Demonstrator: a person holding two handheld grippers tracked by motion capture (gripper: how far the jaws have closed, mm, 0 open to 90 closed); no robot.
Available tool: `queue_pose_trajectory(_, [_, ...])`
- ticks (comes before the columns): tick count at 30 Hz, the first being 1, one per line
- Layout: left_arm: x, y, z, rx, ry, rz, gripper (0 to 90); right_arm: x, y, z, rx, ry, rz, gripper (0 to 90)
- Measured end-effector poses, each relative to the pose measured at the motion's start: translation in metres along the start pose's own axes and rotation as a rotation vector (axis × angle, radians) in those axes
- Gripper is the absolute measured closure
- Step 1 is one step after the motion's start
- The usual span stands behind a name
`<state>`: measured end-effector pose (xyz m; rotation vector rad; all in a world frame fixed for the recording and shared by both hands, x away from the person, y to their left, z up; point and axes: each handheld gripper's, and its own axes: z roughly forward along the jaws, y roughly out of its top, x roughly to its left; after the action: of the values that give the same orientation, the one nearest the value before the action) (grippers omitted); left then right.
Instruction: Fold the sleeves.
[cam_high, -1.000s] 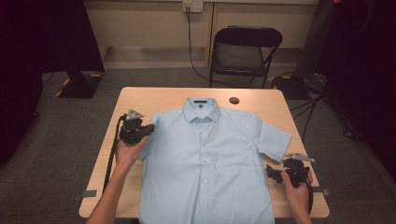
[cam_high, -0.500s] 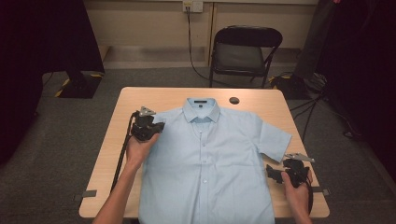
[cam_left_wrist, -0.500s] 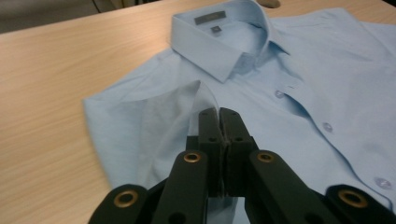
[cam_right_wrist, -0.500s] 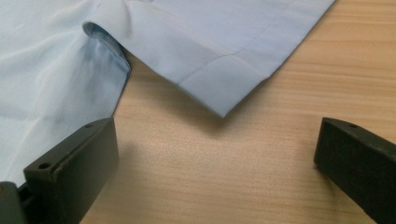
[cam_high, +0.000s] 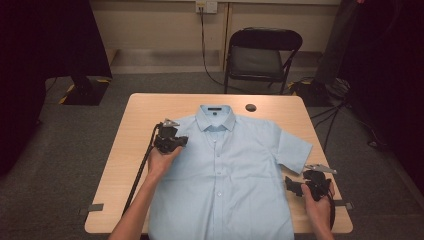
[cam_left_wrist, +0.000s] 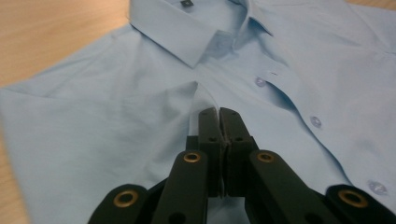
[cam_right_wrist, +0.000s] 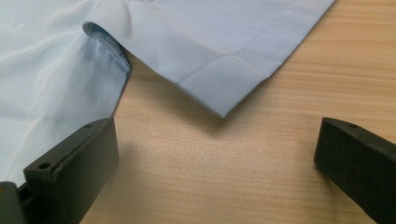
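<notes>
A light blue short-sleeved shirt (cam_high: 225, 170) lies buttoned and face up on the wooden table (cam_high: 140, 120), collar at the far side. My left gripper (cam_high: 176, 142) is over the shirt's left shoulder, just below the collar (cam_left_wrist: 187, 37). Its jaws are shut (cam_left_wrist: 218, 113) on a pinch of the left sleeve's edge, which is drawn in over the chest. My right gripper (cam_high: 294, 186) rests near the table's front right, beside the shirt's side seam. It stands open (cam_right_wrist: 215, 154) over bare wood, a little short of the right sleeve's hem (cam_right_wrist: 219, 70).
A small dark round object (cam_high: 251, 107) lies on the table beyond the collar. A black folding chair (cam_high: 260, 55) stands behind the table. The left gripper's cable (cam_high: 142, 170) trails along the shirt's left side. Bare wood runs down the table's left.
My left gripper has moved right, from the shirt's left edge in over the shoulder, dragging the sleeve with it. The right gripper has kept still.
</notes>
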<state>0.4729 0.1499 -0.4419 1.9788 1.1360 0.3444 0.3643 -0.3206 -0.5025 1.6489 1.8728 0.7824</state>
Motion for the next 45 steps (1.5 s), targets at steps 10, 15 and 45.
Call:
queue_pose_trajectory(10, [-0.005, -0.011, 0.026, 0.054, -0.011, -0.009, 88.9, 0.000, 0.000, 0.000, 0.000, 0.000, 0.000, 0.0])
queue_pose_trajectory(15, [-0.006, -0.014, 0.033, 0.075, -0.011, -0.006, 88.9, 0.000, 0.000, 0.000, 0.000, 0.000, 0.000, 0.0])
queue_pose_trajectory(45, [0.026, -0.057, -0.042, 0.073, -0.004, 0.012, 71.5, 0.000, 0.000, 0.000, 0.000, 0.000, 0.000, 0.0])
